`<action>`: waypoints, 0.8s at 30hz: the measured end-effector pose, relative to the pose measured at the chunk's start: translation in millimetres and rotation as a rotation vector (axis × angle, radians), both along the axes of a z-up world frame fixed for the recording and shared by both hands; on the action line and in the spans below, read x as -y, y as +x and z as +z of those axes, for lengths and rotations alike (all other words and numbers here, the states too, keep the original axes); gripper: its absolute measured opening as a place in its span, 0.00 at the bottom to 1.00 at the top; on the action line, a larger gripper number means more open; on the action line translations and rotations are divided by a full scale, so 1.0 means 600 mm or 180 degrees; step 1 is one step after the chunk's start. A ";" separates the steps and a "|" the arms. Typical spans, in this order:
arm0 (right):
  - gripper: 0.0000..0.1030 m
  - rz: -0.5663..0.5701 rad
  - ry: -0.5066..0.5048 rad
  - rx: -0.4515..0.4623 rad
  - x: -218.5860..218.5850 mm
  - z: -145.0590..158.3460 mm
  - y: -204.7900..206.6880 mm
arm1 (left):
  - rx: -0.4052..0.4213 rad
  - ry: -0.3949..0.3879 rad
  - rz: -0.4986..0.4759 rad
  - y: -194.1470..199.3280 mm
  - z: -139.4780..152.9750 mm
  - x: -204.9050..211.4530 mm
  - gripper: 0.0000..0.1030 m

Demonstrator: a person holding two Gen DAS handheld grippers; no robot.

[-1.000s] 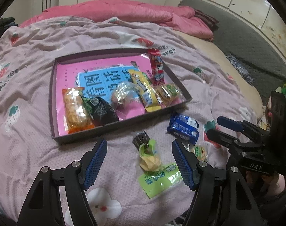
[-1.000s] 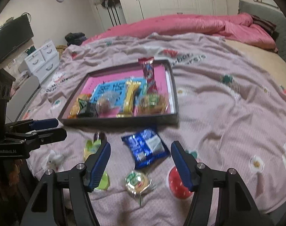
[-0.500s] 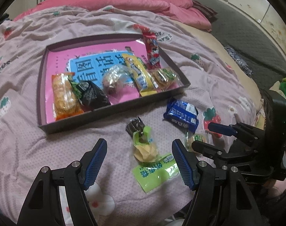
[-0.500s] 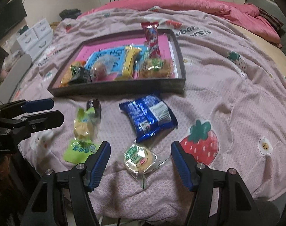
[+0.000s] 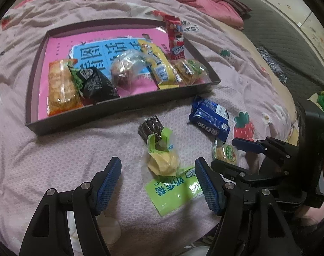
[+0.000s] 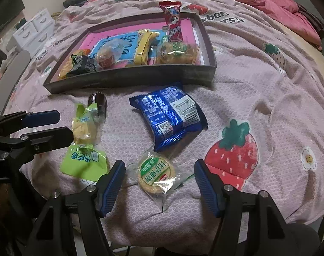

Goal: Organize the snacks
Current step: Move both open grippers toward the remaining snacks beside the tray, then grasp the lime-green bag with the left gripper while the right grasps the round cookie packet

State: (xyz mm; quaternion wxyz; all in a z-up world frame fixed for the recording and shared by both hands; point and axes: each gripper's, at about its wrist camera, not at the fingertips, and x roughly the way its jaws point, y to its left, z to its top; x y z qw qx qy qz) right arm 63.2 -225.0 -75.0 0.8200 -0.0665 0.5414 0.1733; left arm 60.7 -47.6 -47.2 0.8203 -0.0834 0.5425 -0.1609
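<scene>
The left gripper (image 5: 157,183) hangs with jaws apart around a green pastry packet (image 5: 164,164) on the bed, nearest side of the tray (image 5: 119,108). The right gripper (image 6: 159,187), jaws likewise spread and empty, straddles a round biscuit (image 6: 156,175). Only the right wrist view shows white drawers (image 6: 34,32) beyond the tray; the left shows grey bedding (image 5: 279,40).

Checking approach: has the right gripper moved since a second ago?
Yes. The right gripper has dropped toward the round cookie packet, which now lies between its open jaws.
</scene>
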 end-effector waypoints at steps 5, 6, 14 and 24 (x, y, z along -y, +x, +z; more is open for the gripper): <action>0.63 0.0060 -0.0012 0.0006 -0.005 0.000 -0.002 | -0.0083 -0.0030 0.0053 0.006 -0.014 0.005 0.71; 0.59 0.0080 0.0009 0.0007 -0.005 0.001 -0.004 | -0.0094 -0.0032 0.0060 0.006 -0.016 0.006 0.71; 0.49 0.0194 0.0094 0.0033 -0.008 0.008 -0.011 | -0.0172 -0.0013 0.0156 0.017 -0.041 0.027 0.71; 0.43 0.0266 0.0158 0.0014 -0.012 0.011 -0.012 | -0.0154 0.0145 0.0172 0.022 -0.049 0.031 0.39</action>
